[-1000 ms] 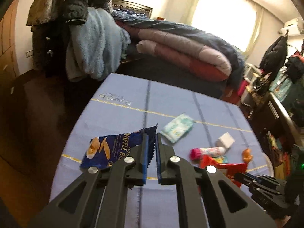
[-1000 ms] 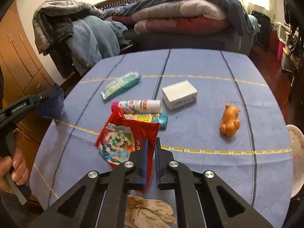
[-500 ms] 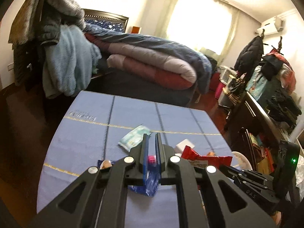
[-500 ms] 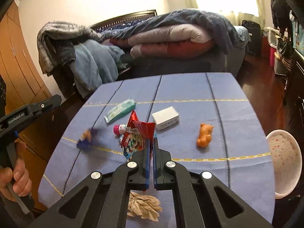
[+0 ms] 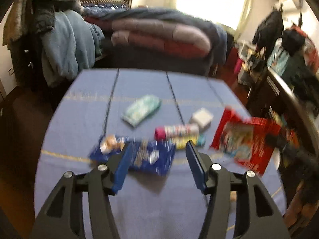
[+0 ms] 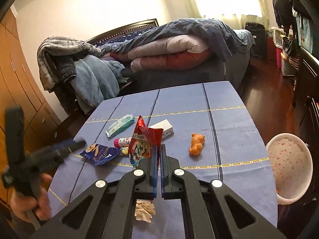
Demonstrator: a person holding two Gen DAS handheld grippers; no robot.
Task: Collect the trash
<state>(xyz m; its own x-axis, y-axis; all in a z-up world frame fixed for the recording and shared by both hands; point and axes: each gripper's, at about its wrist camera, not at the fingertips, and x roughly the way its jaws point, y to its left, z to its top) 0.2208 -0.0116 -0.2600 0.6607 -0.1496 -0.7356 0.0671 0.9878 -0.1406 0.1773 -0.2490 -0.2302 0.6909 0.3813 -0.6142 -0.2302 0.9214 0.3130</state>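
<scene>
While I watch both wrist feeds, these are my notes.

Left gripper [image 5: 158, 155]: a second ago it was pinched on the blue waffle-biscuit wrapper [image 5: 139, 155]; now my jaws stand wide apart and the wrapper is out of them, over the blue tablecloth [image 5: 83, 119] between the fingers. The left view is blurred, so I cannot tell whether it has fully settled.

Right gripper [image 6: 158, 159]: clenched on the red snack wrapper [image 6: 144, 143], which stands up from the jaws at 12 o'clock.

What that means: my reading is that the blue wrapper was let go short of any bin, so it is not yet collected.

Blue wrapper, right view [image 6: 99, 153]: lies at 9 o'clock of the red one, just beside the glue stick [image 6: 123, 141].

Other trash: crumpled tissue [image 6: 143, 211] under my right jaws at 6 o'clock.

Container: white speckled bin [image 6: 289, 163] off the table edge at 3 o'clock; only its liner shows inside, nothing else that I can make out.

Non-trash, I judge: wet-wipes pack [image 6: 119, 127], white box [image 6: 165, 128], orange toy [image 6: 196, 143].
</scene>
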